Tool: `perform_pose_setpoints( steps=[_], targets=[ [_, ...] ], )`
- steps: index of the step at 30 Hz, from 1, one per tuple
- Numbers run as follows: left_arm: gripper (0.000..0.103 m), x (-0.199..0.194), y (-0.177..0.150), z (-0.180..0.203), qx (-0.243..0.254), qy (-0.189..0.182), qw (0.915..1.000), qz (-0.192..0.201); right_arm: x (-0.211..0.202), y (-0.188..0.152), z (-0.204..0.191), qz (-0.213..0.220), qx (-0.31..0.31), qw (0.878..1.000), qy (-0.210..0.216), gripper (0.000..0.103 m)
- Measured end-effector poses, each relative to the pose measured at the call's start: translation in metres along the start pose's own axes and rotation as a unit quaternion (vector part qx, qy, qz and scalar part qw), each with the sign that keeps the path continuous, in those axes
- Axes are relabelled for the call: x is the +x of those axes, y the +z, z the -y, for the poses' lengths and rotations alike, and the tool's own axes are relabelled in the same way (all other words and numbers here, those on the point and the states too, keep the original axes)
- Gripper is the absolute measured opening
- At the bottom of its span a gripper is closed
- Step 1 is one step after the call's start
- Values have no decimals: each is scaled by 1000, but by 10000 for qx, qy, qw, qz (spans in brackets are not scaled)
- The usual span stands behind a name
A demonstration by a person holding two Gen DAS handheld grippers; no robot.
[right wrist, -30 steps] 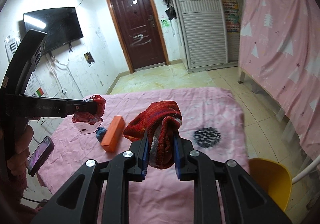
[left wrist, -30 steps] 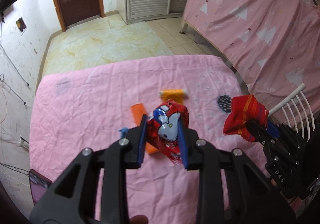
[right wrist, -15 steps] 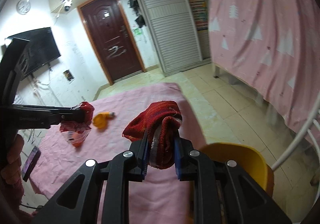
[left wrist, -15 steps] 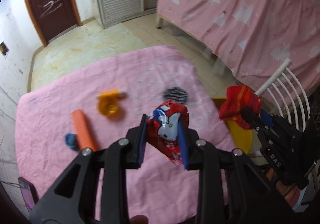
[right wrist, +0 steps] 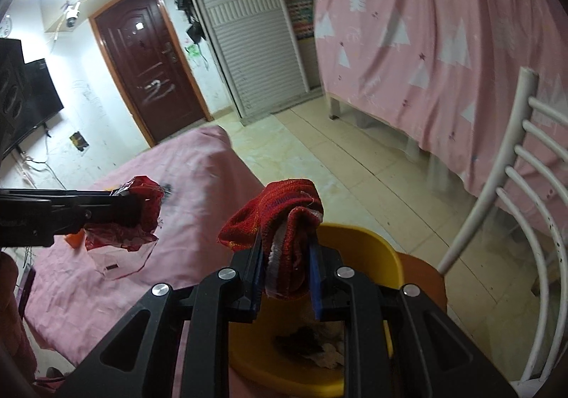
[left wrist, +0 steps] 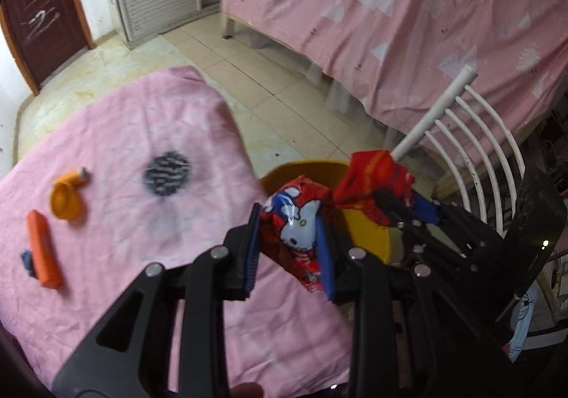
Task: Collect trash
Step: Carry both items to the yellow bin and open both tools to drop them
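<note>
The left gripper (left wrist: pixel 289 249) is closed on a red crinkled plastic snack wrapper with a white cartoon rabbit (left wrist: pixel 296 220). The right gripper (right wrist: pixel 285 277) is closed on a red knitted cloth piece with a white edge (right wrist: pixel 284 220). Both are held up in the air, not resting on anything, probably so that each piece can fall freely when the jaws open.

The round yellow plastic bin (right wrist: pixel 369 242) stands on a seat beside the white metal chair back (right wrist: pixel 497 192), just past the edge of the table with the pink wrinkled cloth (left wrist: pixel 142 149). The cloth piece hangs over the bin's opening, where some dark scraps already lie. The wrapper is at the near rim of the bin, between table edge and opening.

On the table remain an orange rectangular block (left wrist: pixel 42 249), an orange plastic cap-like piece (left wrist: pixel 67 197) and a small blue scrap (left wrist: pixel 26 261), well apart from both grippers.
</note>
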State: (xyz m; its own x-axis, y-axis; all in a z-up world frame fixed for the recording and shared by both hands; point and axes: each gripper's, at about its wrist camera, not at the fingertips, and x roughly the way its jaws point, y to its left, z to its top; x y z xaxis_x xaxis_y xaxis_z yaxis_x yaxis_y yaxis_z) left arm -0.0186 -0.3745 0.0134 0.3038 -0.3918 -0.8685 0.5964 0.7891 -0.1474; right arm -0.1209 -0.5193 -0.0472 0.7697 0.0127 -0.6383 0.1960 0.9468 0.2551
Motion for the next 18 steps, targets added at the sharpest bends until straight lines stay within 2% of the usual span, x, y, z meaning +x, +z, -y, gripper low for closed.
perform_pose_setpoints(
  steps=[4,7,9,10,12,15,18],
  targets=[
    [27,15,4,15,81,-29,9999,-80,6,-8,11,-133,55,9999,-40,16],
    [29,23,6,22,147,-30,9997,-170,10,-14,15,-213,106,9997,-38,22],
    [34,26,6,26,192,-36,9996,-225,11,-17,17,-241,128,9996,-52,27],
    [43,28,6,28,219,-42,9994,-249,11,-17,19,-245,148,9996,-65,29],
    [54,28,7,29,230,-43,9994,-258,10,-18,21,-227,190,9995,-79,41],
    [55,27,7,29,232,-46,9994,-242,7,-17,22,-174,231,9995,-113,55],
    [55,27,7,29,212,-54,9995,-239,4,-17,21,-141,229,9996,-102,58]
  ],
)
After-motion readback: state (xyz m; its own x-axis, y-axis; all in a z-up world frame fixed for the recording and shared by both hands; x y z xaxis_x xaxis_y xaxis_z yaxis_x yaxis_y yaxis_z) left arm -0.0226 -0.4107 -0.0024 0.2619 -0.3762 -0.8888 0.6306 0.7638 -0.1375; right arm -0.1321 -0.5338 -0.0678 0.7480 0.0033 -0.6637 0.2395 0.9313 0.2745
